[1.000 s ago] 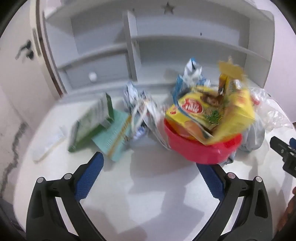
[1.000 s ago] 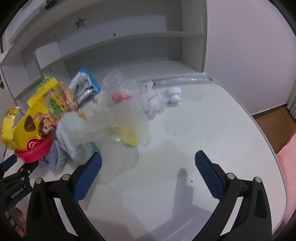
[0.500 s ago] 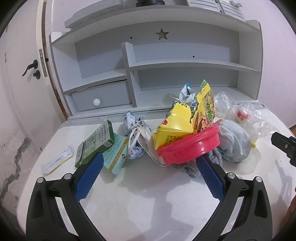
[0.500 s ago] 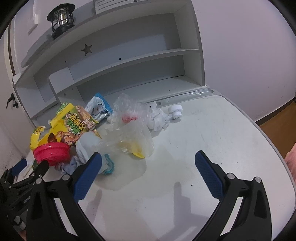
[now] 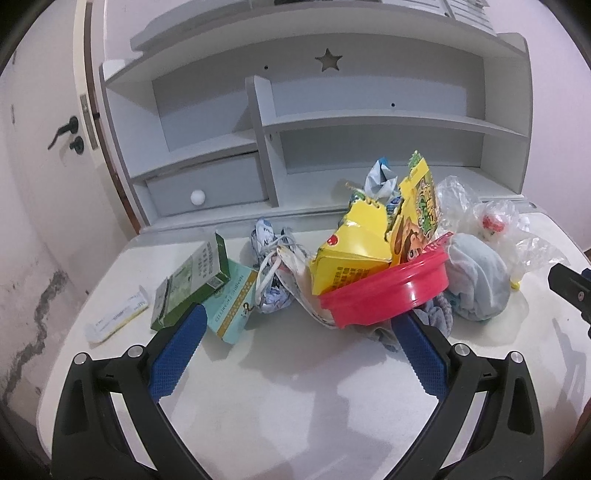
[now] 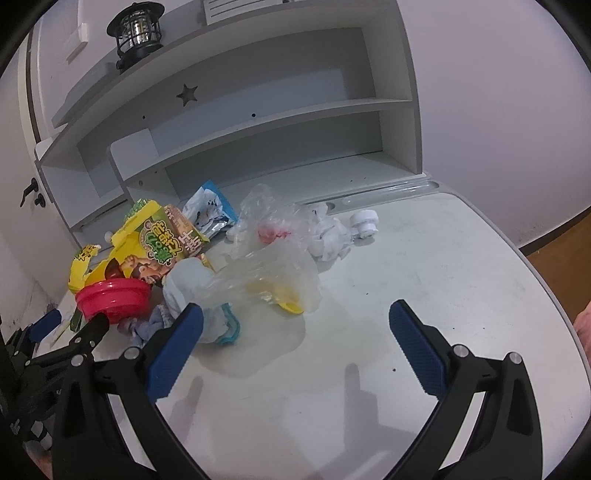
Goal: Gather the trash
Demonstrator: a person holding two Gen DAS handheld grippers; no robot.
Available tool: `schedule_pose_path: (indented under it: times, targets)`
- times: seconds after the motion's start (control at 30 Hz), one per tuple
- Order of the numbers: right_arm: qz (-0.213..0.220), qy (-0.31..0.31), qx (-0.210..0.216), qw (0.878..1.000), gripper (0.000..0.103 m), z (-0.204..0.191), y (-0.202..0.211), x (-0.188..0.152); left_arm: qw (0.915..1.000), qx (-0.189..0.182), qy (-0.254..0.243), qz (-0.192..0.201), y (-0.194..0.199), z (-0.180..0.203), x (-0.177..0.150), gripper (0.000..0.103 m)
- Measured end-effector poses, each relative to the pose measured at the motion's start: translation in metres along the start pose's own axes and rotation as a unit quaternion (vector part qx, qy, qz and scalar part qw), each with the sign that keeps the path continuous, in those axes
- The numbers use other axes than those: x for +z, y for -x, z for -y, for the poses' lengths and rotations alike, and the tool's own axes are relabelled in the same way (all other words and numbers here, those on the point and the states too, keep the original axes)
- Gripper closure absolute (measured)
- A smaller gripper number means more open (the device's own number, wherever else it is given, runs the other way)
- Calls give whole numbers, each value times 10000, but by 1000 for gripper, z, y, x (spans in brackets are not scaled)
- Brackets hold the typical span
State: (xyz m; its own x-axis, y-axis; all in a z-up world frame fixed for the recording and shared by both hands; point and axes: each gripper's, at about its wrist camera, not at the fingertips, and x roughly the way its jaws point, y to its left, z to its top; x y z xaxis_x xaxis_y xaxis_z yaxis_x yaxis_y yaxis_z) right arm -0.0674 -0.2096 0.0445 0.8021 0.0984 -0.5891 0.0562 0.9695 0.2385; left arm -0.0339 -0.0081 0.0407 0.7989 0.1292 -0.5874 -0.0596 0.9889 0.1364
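A trash pile lies on the white desk (image 5: 295, 398). A tilted red bowl (image 5: 388, 295) holds yellow snack packets (image 5: 354, 254). Left of it are a crumpled wrapper (image 5: 269, 251), a green box (image 5: 195, 273), a teal box (image 5: 232, 302) and a white sachet (image 5: 116, 317). To its right sit a grey-blue cloth (image 5: 476, 280) and a clear plastic bag (image 6: 273, 273). My left gripper (image 5: 297, 332) is open just short of the bowl, holding nothing. The right gripper (image 6: 295, 325) is open in front of the bag, also holding nothing.
A grey shelf unit (image 5: 369, 122) with a small drawer (image 5: 207, 188) backs the desk, and a black lantern (image 6: 138, 31) stands on top. White crumpled tissue (image 6: 328, 236) and a white cap (image 6: 364, 221) lie behind the bag. The desk's rounded edge (image 6: 546, 295) drops to wooden floor.
Both grippers have drawn back and risen from the pile, so more of the desk and shelves shows. Both stay open with nothing held.
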Motion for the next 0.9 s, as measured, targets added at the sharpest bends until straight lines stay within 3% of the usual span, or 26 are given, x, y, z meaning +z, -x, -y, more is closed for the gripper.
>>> schedule_pose_path:
  times: [0.9]
  targets:
    - [29,-116,47,9999,6,6,0,1,9999,-76,125,-34,-3,-5,-1,6]
